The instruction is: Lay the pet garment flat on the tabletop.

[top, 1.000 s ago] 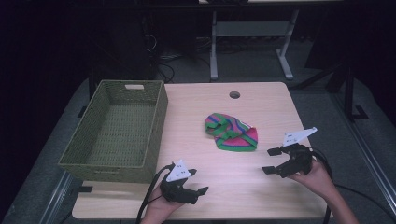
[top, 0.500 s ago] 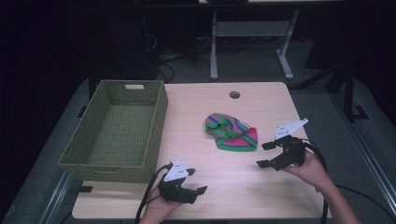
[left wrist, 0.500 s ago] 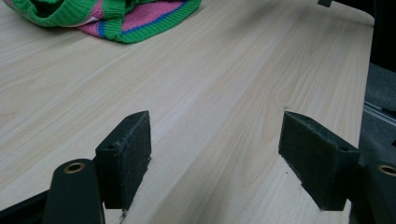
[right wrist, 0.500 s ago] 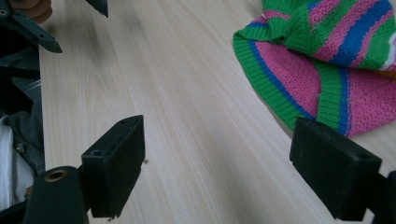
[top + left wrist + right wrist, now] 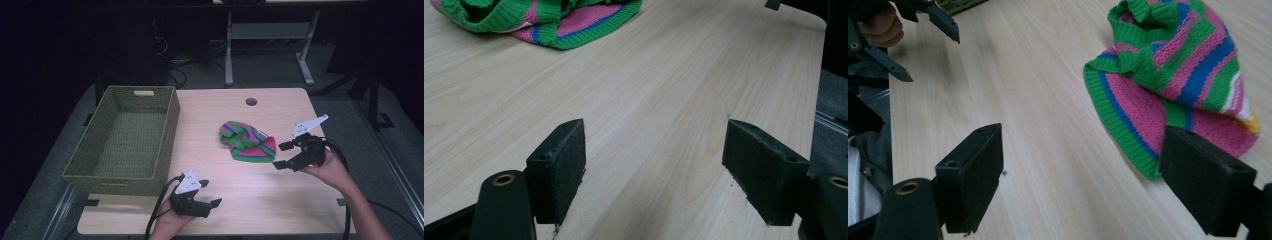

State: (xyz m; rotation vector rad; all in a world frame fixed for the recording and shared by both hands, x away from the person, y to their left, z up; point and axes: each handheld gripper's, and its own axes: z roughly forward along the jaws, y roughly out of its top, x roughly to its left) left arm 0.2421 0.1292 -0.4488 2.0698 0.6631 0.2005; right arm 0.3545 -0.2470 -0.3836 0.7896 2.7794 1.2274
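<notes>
The striped knit hat [image 5: 247,142] lies crumpled flat on the tabletop [image 5: 225,200], roughly mid-table, to the right of the woven basket [image 5: 125,140] and well apart from it. The right tongs [image 5: 285,155] hover just beside the hat's right edge, jaws spread wide w/ nothing between them, pointing toward it. The left tongs [image 5: 212,204] sit low near the front edge, also released and empty, well apart from the hat.

Stuff that could go sideways imo:

- In the right gripper view the hat [image 5: 1178,75] is off to the right side, w/ one jaw over the pink hem and the other over bare wood. If the tongs close like that they prob just pinch the very edge, or one thin layer, and the rest flops and slips out on the lift.
- Knit is soft and stretchy, so a shallow bite can pull loose. Pushing in level could also just shove the hat across the smooth wood instead of getting under it.
- If the basket is where it's headed, a dangling hat could snag on the rim and end up half out.
- Left tongs are too far off to help pin the fabric rn, so no backup if the right one fumbles.
</notes>
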